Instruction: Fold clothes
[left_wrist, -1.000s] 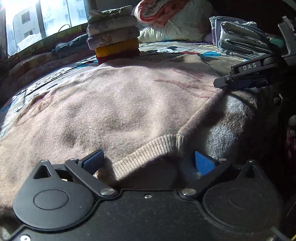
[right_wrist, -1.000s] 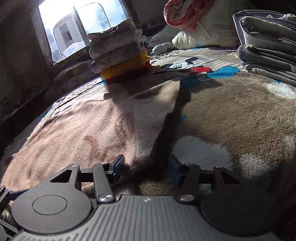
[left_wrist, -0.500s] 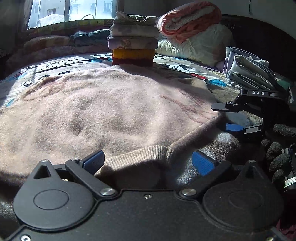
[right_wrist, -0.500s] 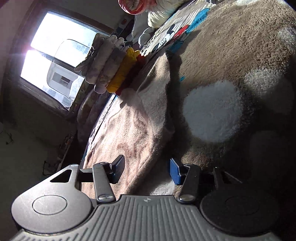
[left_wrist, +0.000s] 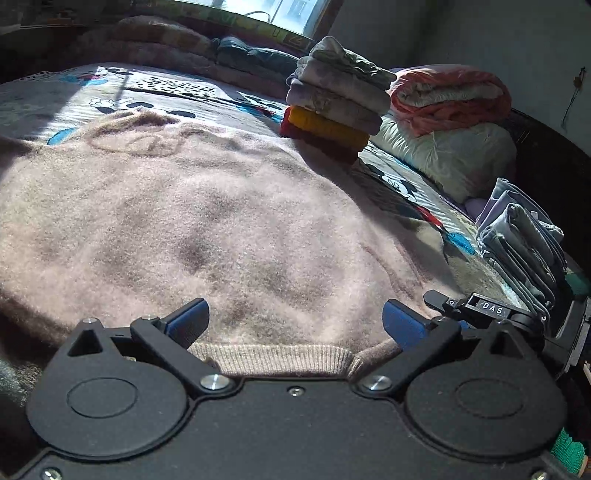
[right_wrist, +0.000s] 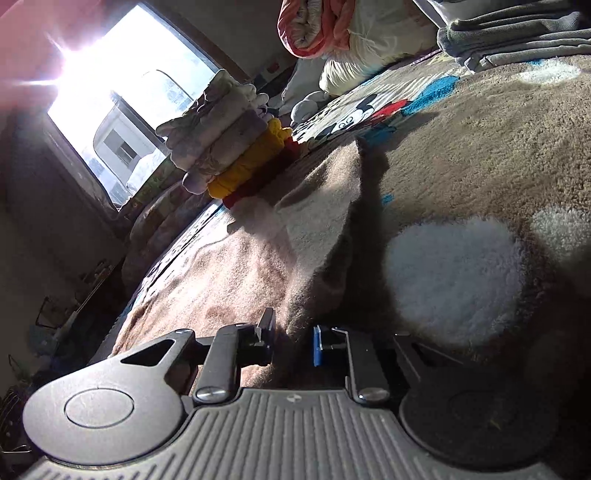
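**A:** Left wrist view showed what, for the tool's pose?

**B:** The left gripper (left_wrist: 291, 321) sat low over the bed, level, its blue-padded fingers (left_wrist: 188, 319) spread wide apart. The ribbed hem (left_wrist: 273, 358) of the pink sweater (left_wrist: 207, 221) lay between them, and I could not tell whether either pad touched it. Nothing was clamped.

**A:** And the other tool?

**B:** The right gripper (right_wrist: 291, 339) was rolled onto its side, so the window (right_wrist: 122, 96) leaned across its view. Its jaws were nearly together on the sweater's side edge (right_wrist: 295, 314), pinching the knit. In the left wrist view the same tool (left_wrist: 480, 306) showed at the sweater's right corner, close beside the left one.

**A:** Where did the sweater lie, and which way did it run?

**B:** Flat on the cartoon-printed blanket (left_wrist: 402, 188), spread out. Its hem was nearest the left camera, and the long axis ran away from it toward the far side of the bed. A faint heart-like outline (left_wrist: 136, 138) marked the far part.

**A:** Any containers?

**B:** I saw none. Clothes stood in piles: a folded stack (left_wrist: 336, 107) with red and yellow layers at the bottom just past the sweater, a grey folded pile (left_wrist: 524, 240) at right, and rolled bedding (left_wrist: 447, 96) behind.
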